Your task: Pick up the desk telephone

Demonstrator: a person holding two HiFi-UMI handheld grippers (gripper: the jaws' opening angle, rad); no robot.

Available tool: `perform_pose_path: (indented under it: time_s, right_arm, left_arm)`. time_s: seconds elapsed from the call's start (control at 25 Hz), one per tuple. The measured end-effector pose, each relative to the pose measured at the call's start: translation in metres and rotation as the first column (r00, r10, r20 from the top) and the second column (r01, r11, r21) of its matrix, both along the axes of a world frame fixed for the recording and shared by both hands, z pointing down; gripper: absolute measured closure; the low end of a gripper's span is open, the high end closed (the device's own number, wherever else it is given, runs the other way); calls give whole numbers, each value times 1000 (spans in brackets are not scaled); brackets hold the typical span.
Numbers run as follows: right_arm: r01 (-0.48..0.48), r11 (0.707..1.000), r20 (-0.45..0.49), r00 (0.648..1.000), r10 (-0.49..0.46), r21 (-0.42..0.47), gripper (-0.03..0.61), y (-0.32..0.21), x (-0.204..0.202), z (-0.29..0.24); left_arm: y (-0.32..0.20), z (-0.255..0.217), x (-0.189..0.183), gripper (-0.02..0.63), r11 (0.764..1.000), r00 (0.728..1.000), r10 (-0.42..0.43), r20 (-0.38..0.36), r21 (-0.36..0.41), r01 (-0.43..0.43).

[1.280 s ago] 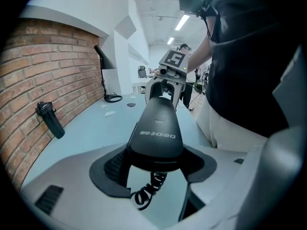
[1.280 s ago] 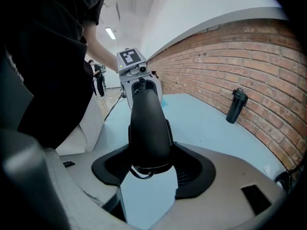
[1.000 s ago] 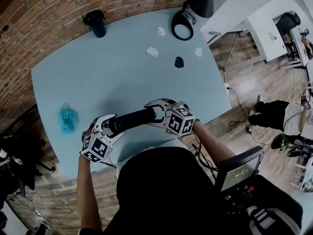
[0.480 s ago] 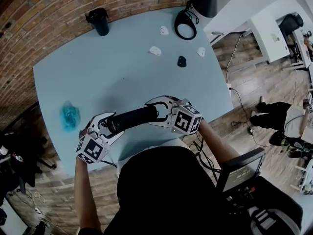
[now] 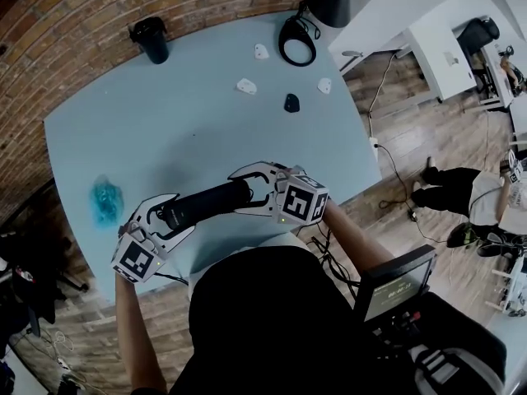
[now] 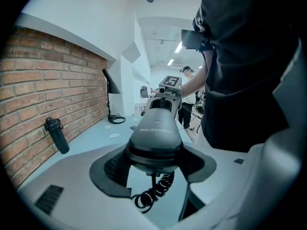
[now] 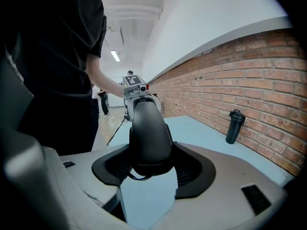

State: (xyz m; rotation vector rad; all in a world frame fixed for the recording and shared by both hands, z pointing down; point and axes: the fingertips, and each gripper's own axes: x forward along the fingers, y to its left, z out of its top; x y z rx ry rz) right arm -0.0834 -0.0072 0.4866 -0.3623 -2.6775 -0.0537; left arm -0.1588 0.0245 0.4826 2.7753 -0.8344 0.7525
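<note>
A brick wall [image 5: 66, 15] backs the pale blue table [image 5: 206, 122]; wood-plank floor [image 5: 403, 130] lies right.

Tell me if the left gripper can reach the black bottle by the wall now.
Probably not: the left gripper is clamped on one end of the handset, the right gripper on the other. The table toward the bottle looks bare.

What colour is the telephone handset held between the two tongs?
The telephone handset is black, with a black coiled cord; clearest in the left gripper view.
</note>
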Motion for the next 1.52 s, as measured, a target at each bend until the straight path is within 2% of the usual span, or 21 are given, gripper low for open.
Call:
perform_pose_path:
  time_s: [0.2,0.32,0.52,0.84,1.12,1.36,1.52]
  right_arm:
    - [11,999,40,999,-9,-38,305,1,-1,-11]
    - [20,999,52,998,-18,-45,305,1,0,-15]
    - [18,997,94,996,-12,-69,305,-1,3,-29]
    - [29,998,146,989,-20,-59,305,-4,1,-55]
    - [45,997,158,987,-35,-59,307,-2,0,-66]
    - [56,996,192,980,-41,-72,307,-3,-3,-82]
    - [60,996,201,979,-46,-62,307,-5,-3,-91]
  left_arm:
    - [0,-13,-1,295,1000,996,3,-87,-2,-4]
    - [0,-16,0,295,1000,995,-4,-104,-17,2]
    - [-2,-29,3,296,1000,990,7,-140,-5,-7]
    - [-4,-46,1,296,1000,982,8,-190,12,-6]
    - [-1,-58,-1,296,999,980,25,-198,43,-17]
    - [-3,-76,0,296,996,967,36,-251,89,-14]
    - [-5,-87,0,296,993,965,49,-257,117,-19]
